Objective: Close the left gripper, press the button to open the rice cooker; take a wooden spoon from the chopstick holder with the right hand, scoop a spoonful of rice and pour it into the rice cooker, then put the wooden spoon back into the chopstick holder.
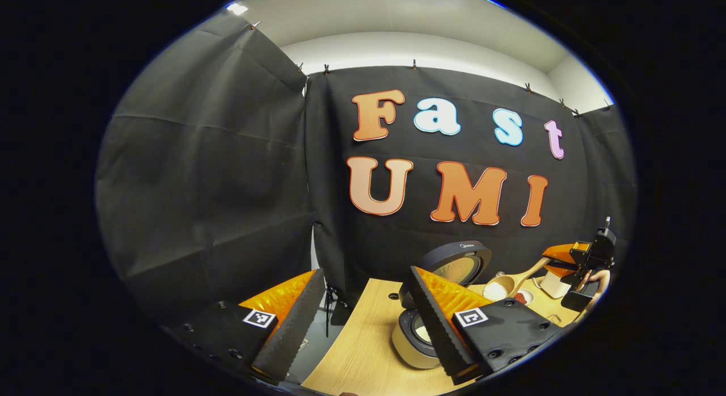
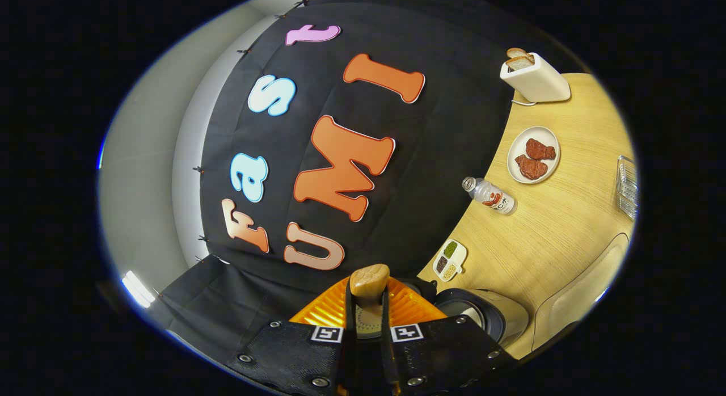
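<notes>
Left gripper view: your left gripper (image 1: pixel 363 322) stands with its fingers wide apart, holding nothing, low beside the rice cooker (image 1: pixel 422 333). The cooker sits on the wooden table (image 1: pixel 363 350) with its lid (image 1: pixel 462 262) raised, so the button step reads as done. Farther off, your right gripper (image 1: pixel 584 260) holds the wooden spoon (image 1: pixel 513 282) by the handle, and the bowl of the spoon carries a white heap of rice above and just to the right of the open pot.

Right gripper view: the right gripper (image 2: pixel 368 328) is clamped on the spoon handle, both fingers pressing it, with the handle end (image 2: pixel 369 282) standing up between them. The camera is rolled well over; the open pot (image 2: pixel 476 316) lies just beside the fingers.

Judgement: the step in hand is the pour. Bring the spoon bowl fully over the pot opening before you tip, as it appears to sit toward the rim rather than the centre. Roll the wrist slowly and keep the grip firm; the handle may twist. Keep the left gripper clear of the lid. The chopstick holder cannot be identified with confidence here.
</notes>
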Available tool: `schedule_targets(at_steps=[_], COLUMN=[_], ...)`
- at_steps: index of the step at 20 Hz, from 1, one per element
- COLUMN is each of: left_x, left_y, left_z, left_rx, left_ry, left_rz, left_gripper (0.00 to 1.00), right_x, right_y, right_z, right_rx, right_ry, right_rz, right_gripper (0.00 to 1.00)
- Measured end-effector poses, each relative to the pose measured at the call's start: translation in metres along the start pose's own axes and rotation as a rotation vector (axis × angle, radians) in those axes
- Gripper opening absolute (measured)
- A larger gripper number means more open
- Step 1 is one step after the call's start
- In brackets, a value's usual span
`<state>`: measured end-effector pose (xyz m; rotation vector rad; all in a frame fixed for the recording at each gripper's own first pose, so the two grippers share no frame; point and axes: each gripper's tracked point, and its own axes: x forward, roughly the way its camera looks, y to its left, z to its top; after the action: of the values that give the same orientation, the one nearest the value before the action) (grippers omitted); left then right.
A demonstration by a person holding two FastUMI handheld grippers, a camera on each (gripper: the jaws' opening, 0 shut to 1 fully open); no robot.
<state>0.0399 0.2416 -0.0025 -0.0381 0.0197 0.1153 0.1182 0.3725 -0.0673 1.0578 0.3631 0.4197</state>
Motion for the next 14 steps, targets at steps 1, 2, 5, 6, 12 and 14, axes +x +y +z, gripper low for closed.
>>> schedule_targets(at_steps=[1, 2, 5, 6, 12, 14], left_x=[0.000, 0.002, 0.004, 0.006, 0.010, 0.012], left_y=[0.000, -0.001, -0.001, 0.000, 0.002, 0.002], left_z=[0.000, 0.000, 0.000, -0.001, -0.005, -0.004], left_rx=[-0.001, -0.002, 0.003, 0.006, 0.004, 0.005], left_ry=[0.001, 0.002, 0.005, 0.008, 0.018, 0.019], left_rz=[-0.001, -0.002, -0.005, -0.003, -0.001, -0.002], left_gripper=[1.00, 1.00, 1.00, 1.00, 1.00, 1.00], right_x=[0.001, 0.002, 0.005, 0.006, 0.009, 0.010], right_y=[0.001, 0.001, 0.006, 0.007, 0.016, 0.018], right_z=[-0.001, -0.002, -0.003, -0.004, -0.007, -0.007], right_rx=[-0.011, -0.023, -0.063, -0.077, -0.184, -0.212], right_ry=[-0.001, -0.002, -0.004, -0.005, -0.020, -0.027], right_rz=[0.001, 0.002, 0.006, 0.008, 0.021, 0.022], right_gripper=[0.16, 0.16, 0.16, 0.16, 0.16, 0.16])
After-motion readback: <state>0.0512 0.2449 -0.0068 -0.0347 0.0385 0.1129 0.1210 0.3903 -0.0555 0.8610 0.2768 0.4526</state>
